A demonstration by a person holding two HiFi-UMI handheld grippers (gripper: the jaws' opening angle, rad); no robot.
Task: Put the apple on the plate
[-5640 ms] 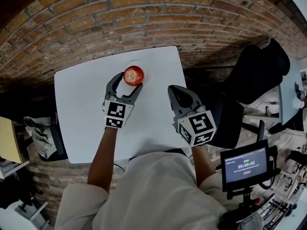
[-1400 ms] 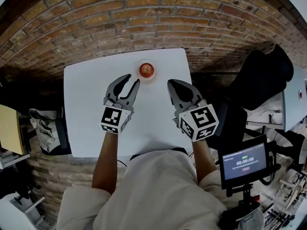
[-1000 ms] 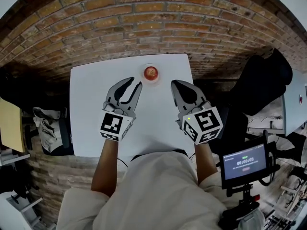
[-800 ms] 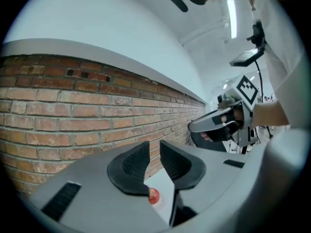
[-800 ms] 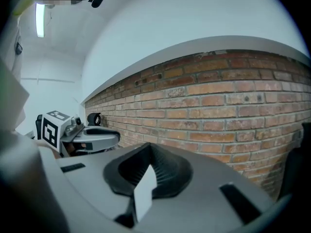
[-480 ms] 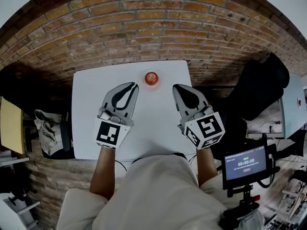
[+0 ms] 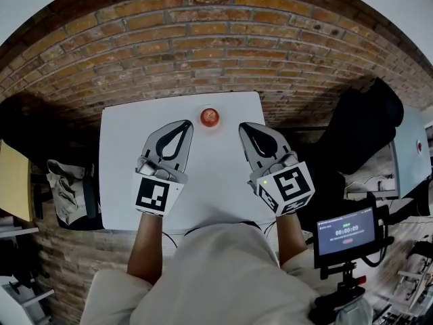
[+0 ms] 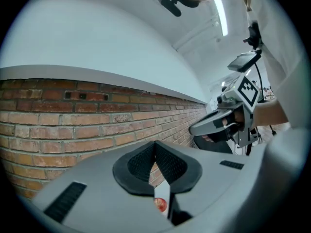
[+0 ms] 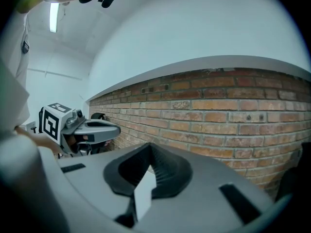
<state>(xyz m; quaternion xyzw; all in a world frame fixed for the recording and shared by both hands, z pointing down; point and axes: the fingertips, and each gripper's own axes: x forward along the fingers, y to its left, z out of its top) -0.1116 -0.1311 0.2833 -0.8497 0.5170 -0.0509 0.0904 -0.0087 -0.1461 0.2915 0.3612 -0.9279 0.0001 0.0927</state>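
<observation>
The apple (image 7: 210,117) sits on the small white plate (image 7: 210,127), which is hard to separate from the white table (image 7: 128,161) under it. The plate stands at the far edge of the table, just before the brick wall (image 7: 203,46). So I judge that the putting step is done, and the step in hand is only to take the tools away. The left tongs (image 7: 184,123) hover just beside the plate, on its left and a little nearer to the person, with the tips pointing toward the wall; they do not touch the apple. Their jaws are pressed together with nothing between them. In the left gripper view the apple (image 8: 160,204) shows only through the slit below the closed tips, well beyond them. The right tongs (image 7: 245,126) hang on the right of the plate, near it but apart, and their jaws are also together and empty, with only the table seen through the slit. The next move, I think, asks for nothing delicate: both tongs need only go back from the plate without pushing it, since the plate is close to the table edge.
</observation>
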